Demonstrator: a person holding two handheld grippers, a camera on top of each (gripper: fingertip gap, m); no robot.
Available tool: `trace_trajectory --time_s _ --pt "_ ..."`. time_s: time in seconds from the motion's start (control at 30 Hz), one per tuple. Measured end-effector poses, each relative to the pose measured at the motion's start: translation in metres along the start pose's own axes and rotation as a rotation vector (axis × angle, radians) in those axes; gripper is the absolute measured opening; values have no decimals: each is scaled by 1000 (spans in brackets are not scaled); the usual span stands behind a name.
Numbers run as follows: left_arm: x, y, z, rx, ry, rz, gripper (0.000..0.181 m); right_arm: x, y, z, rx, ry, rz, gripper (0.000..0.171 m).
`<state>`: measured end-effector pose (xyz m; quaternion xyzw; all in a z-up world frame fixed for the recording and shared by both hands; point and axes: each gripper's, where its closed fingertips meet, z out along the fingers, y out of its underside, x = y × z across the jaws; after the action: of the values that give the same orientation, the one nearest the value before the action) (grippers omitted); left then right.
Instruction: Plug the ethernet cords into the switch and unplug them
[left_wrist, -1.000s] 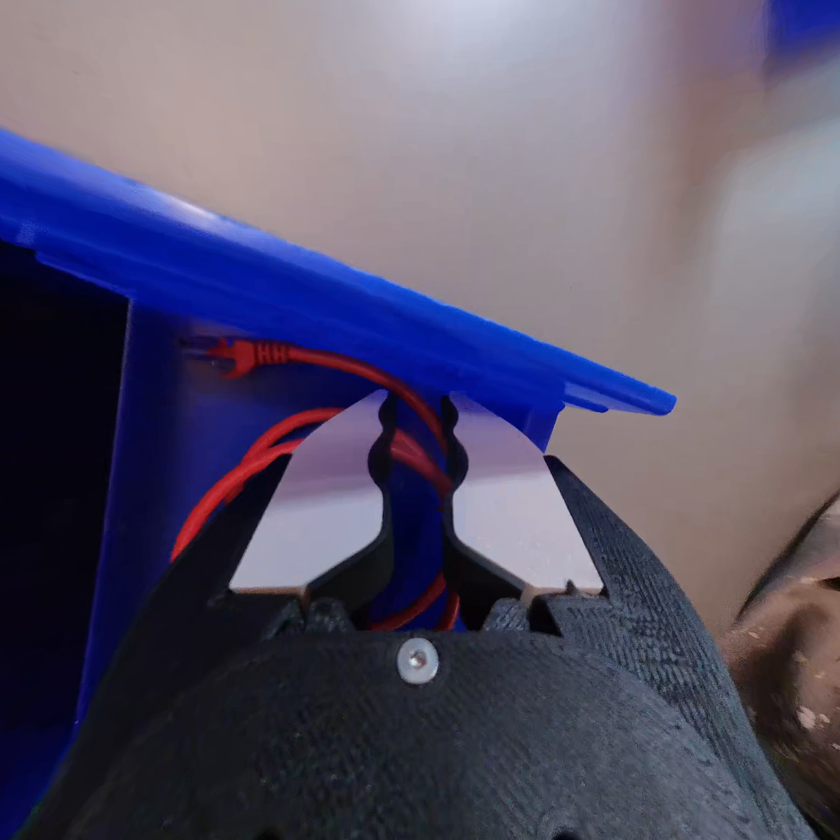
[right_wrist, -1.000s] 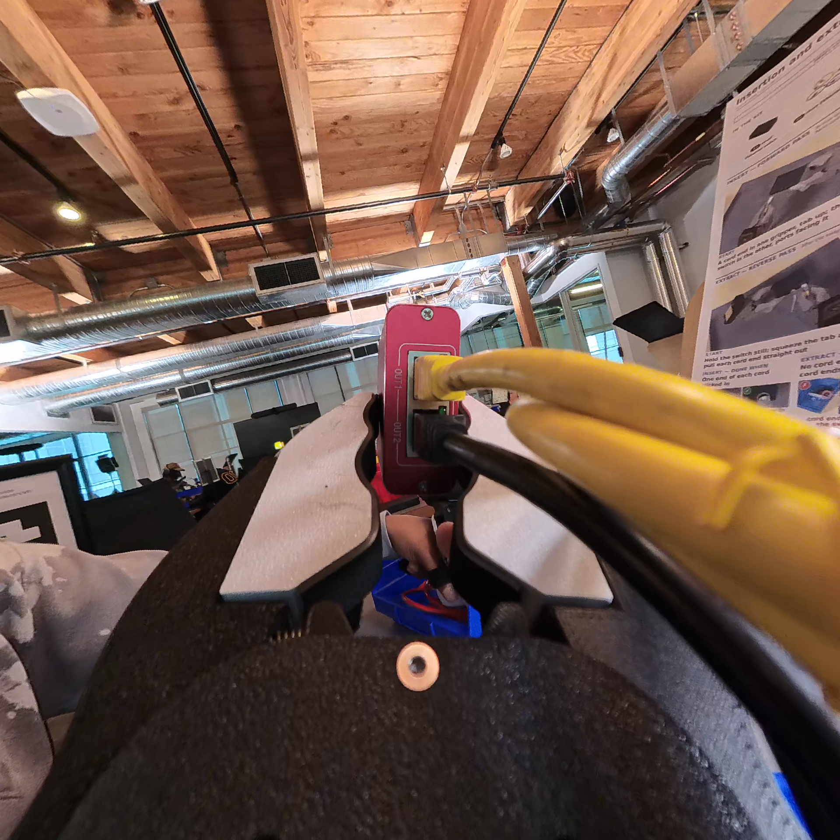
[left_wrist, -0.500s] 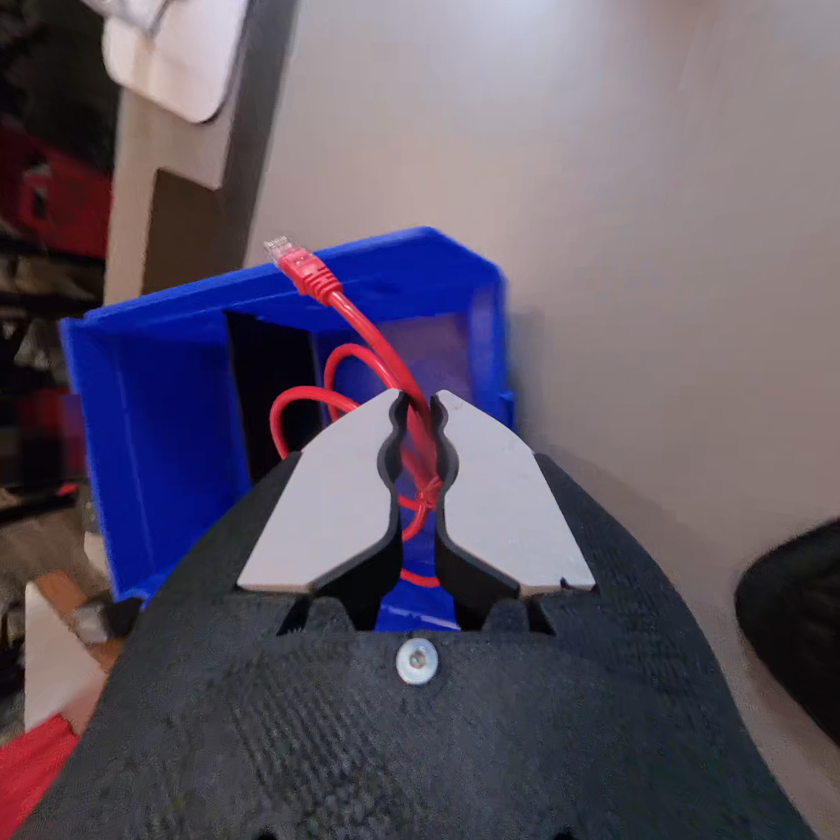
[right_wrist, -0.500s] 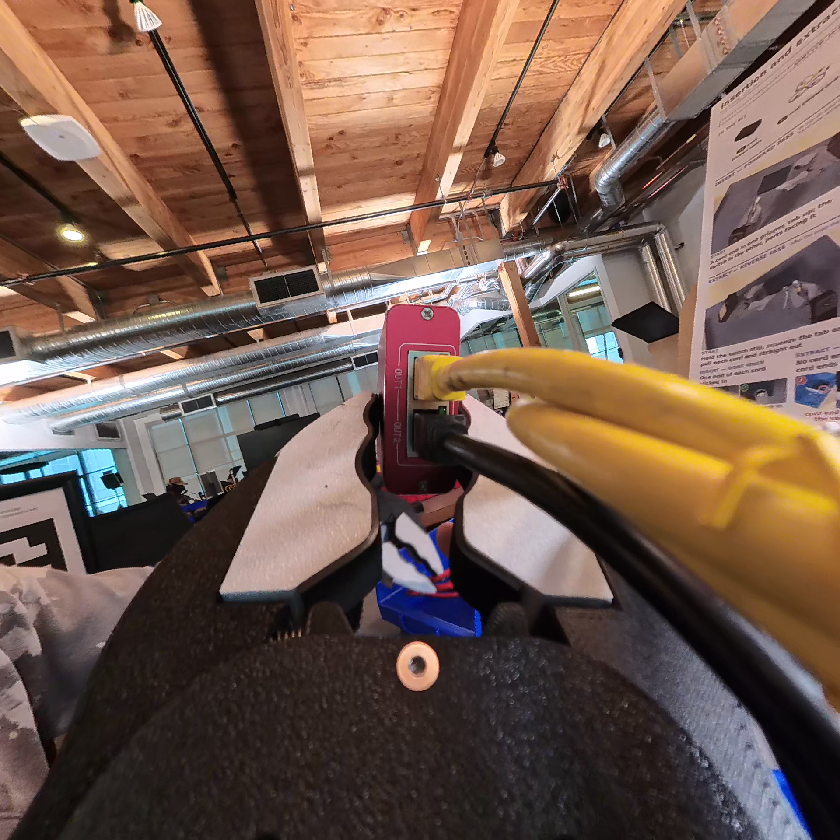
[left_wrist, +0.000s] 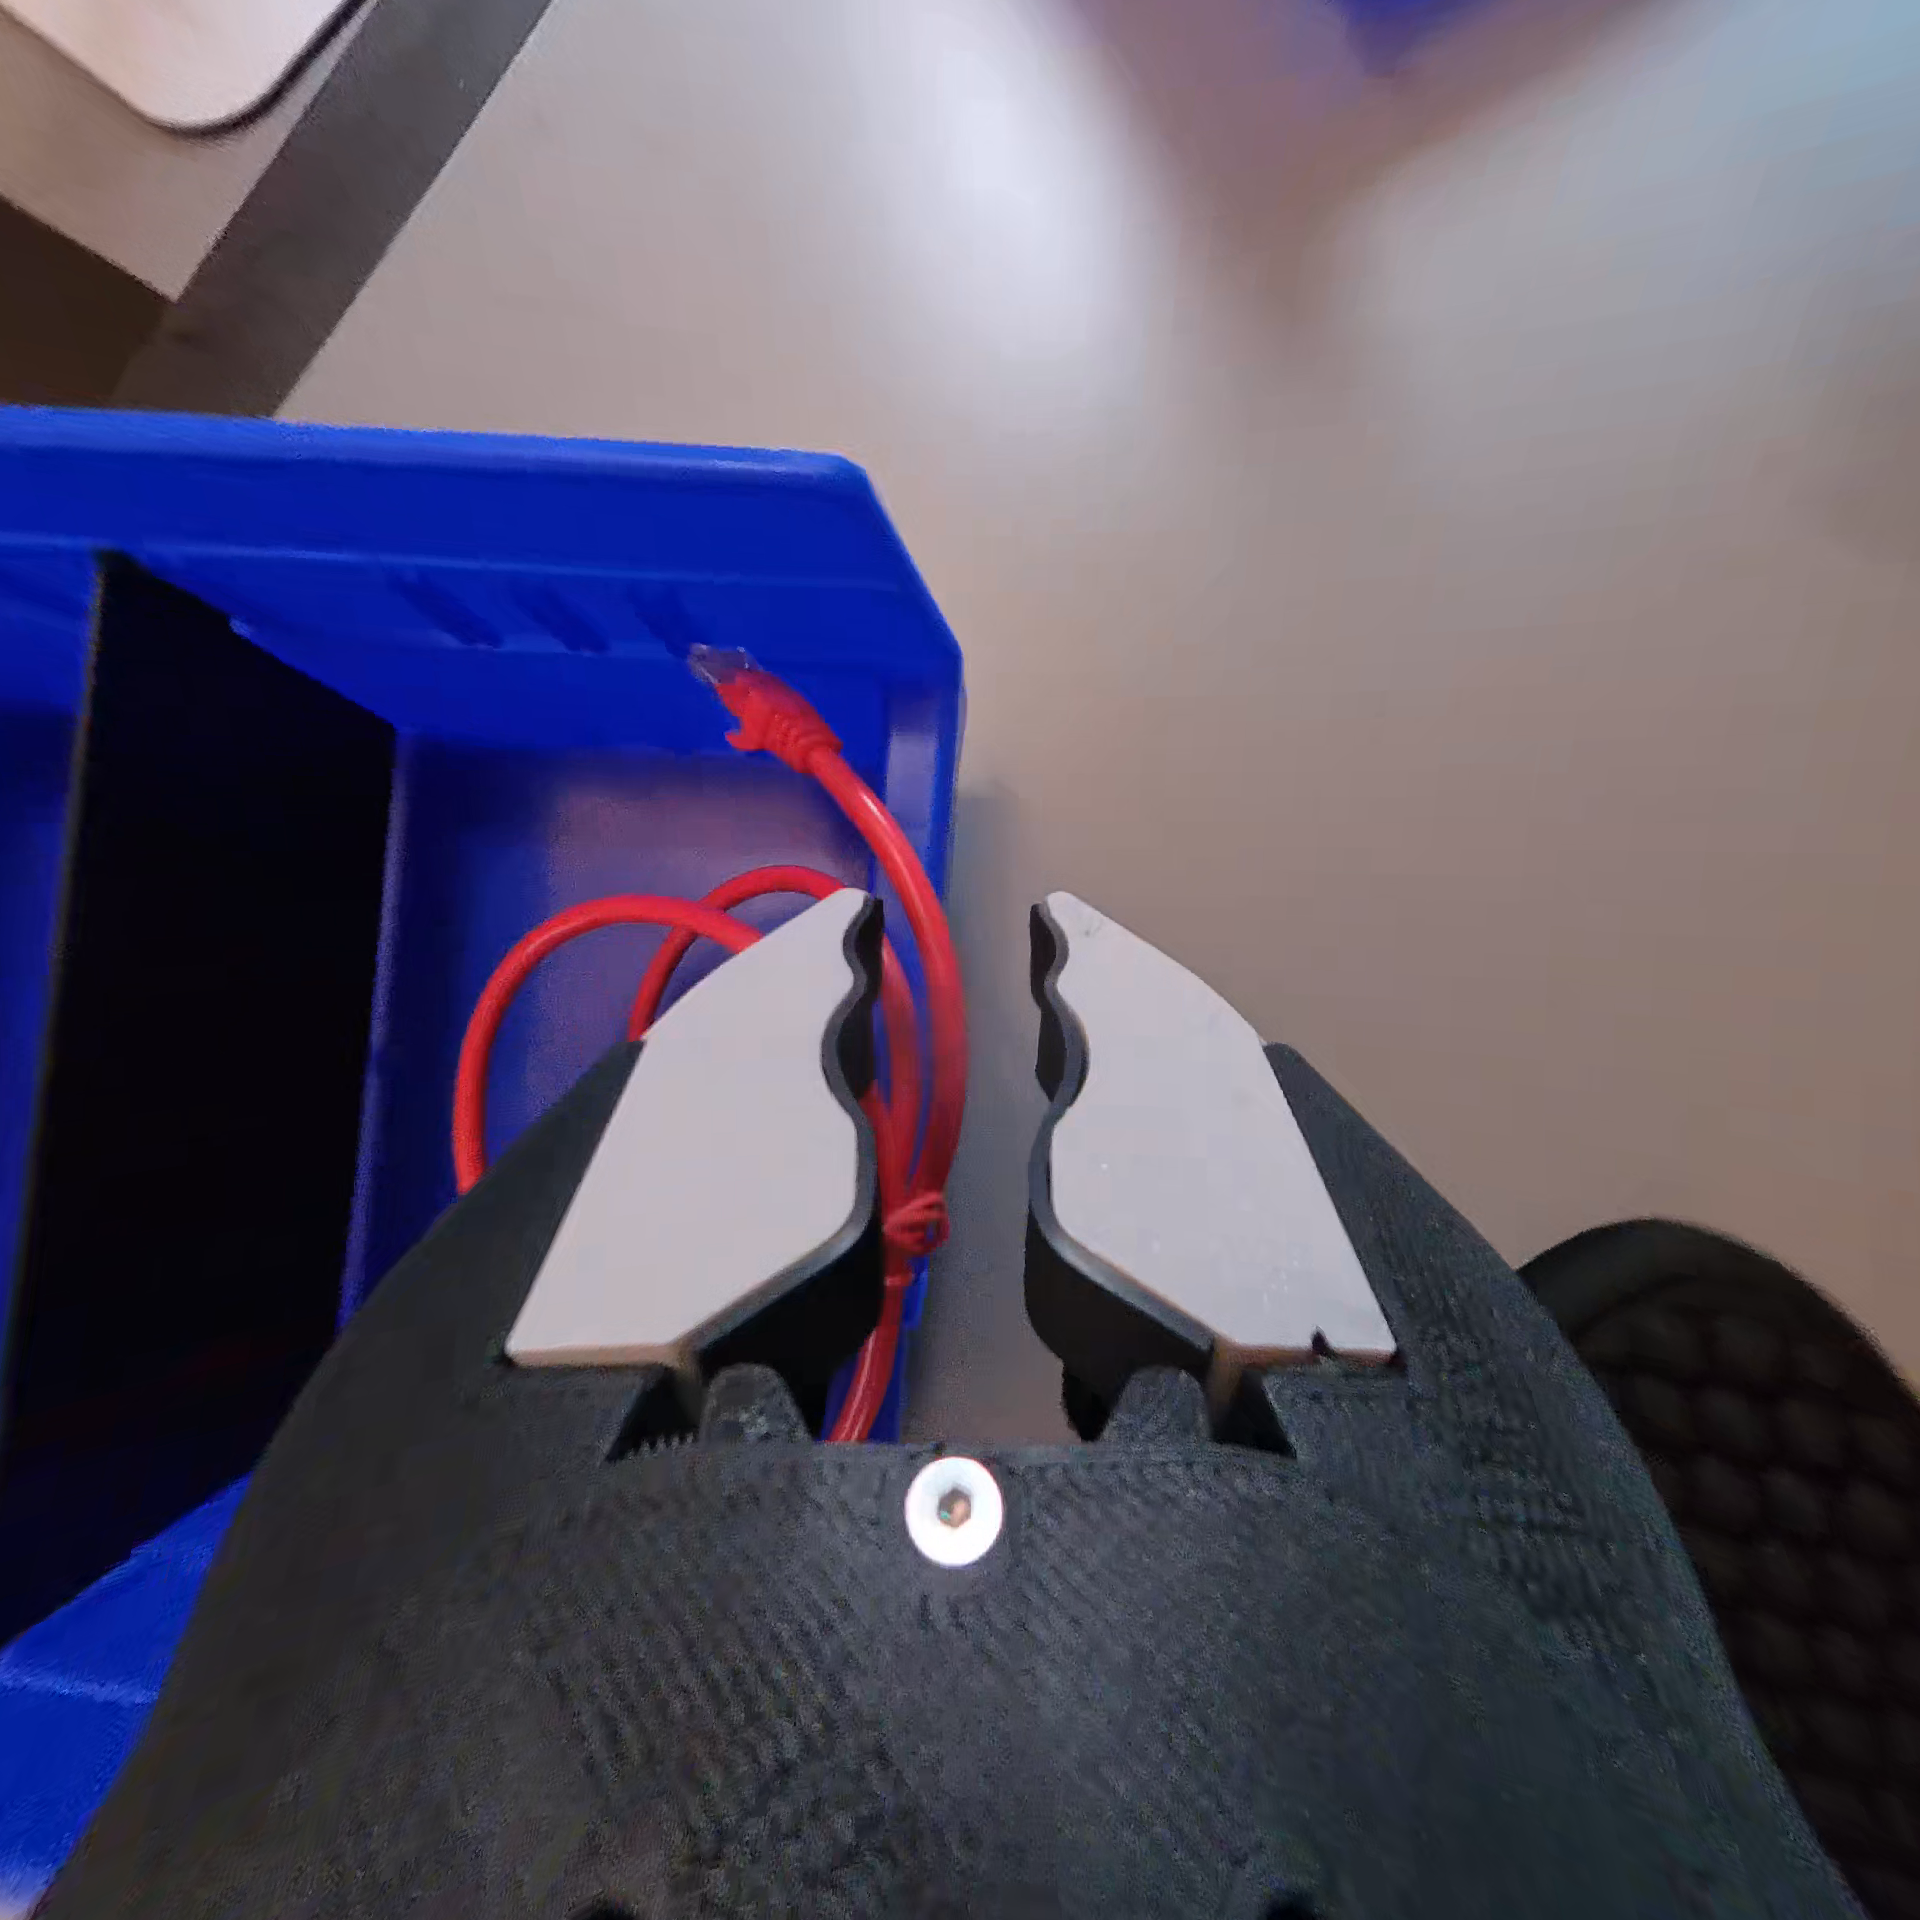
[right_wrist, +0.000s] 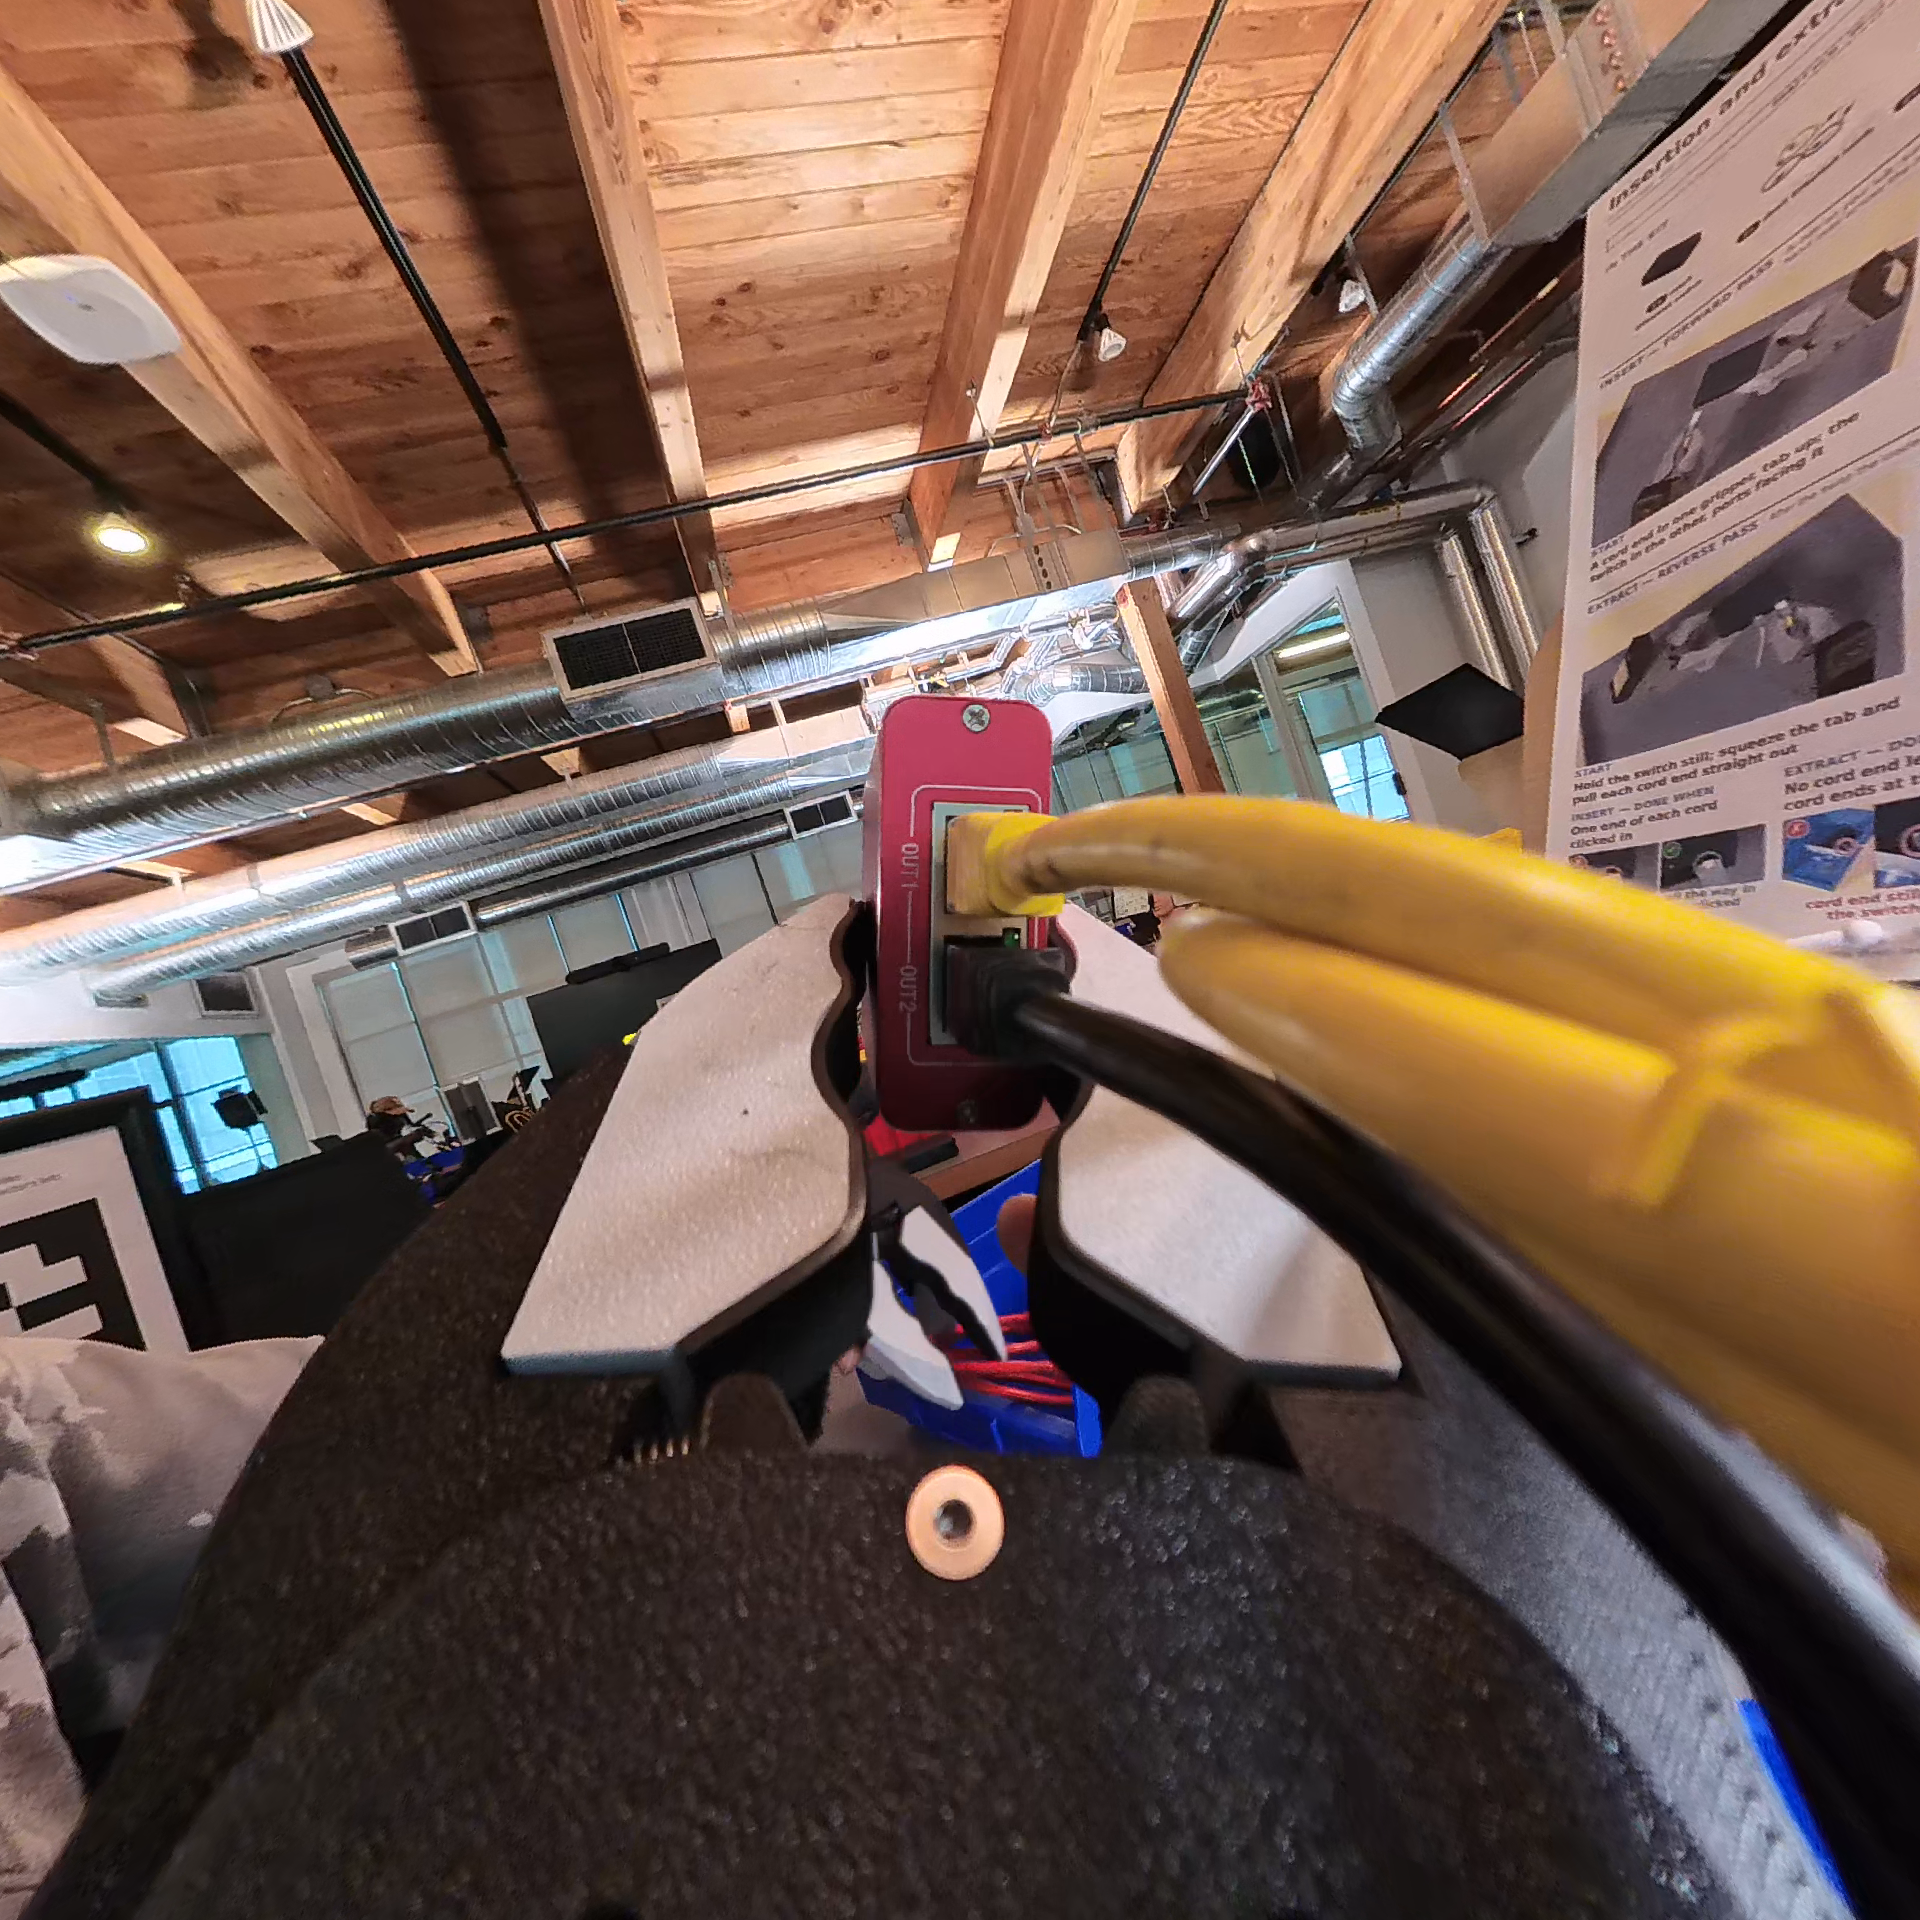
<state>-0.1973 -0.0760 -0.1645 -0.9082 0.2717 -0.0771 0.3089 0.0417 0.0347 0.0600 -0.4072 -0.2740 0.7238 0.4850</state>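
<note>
In the left wrist view my left gripper (left_wrist: 954, 914) is open above the right end of a blue bin (left_wrist: 520, 520). A coiled red ethernet cord (left_wrist: 925, 935) lies loose in the bin, and its plug (left_wrist: 764, 707) leans on the far wall. In the right wrist view my right gripper (right_wrist: 954, 925) is shut on a red switch (right_wrist: 961, 758) and holds it upright, ports facing the camera. A yellow cord (right_wrist: 1351, 883) is plugged into the upper port and a black cord (right_wrist: 1195, 1070) into the lower one.
A black divider (left_wrist: 208, 935) splits the bin, which stands on a beige table (left_wrist: 1351, 623). A black textured object (left_wrist: 1766, 1403) lies at the right. In the right wrist view the bin (right_wrist: 977, 1413) shows below the switch, and a poster (right_wrist: 1745, 520) stands at the right.
My left gripper, shut on the red cord half a second ago, has opened and the cord has dropped into the bin. The right gripper still holds the switch.
</note>
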Motion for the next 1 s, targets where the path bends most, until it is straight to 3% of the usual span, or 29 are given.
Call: trace_trajectory --time_s 0.23,0.37,0.53,0.7,0.83,1.0 --pt "-22 -19 17 28 128 -353 32 7 0 -2 1 17 21 33" --pt "-24 -17 31 -24 182 -456 30 10 -1 -4 3 27 29 32" --pt "-26 -22 30 41 193 -496 16 14 -6 -7 14 36 35 32" --pt "-19 -31 12 197 122 -331 13 13 -4 -7 -1 20 25 32" --pt "-10 -38 -15 272 -67 -121 12 3 15 -2 -124 -36 -35 30" --pt "-5 -40 -53 228 -235 57 12 -16 54 4 -340 -148 -54 29"
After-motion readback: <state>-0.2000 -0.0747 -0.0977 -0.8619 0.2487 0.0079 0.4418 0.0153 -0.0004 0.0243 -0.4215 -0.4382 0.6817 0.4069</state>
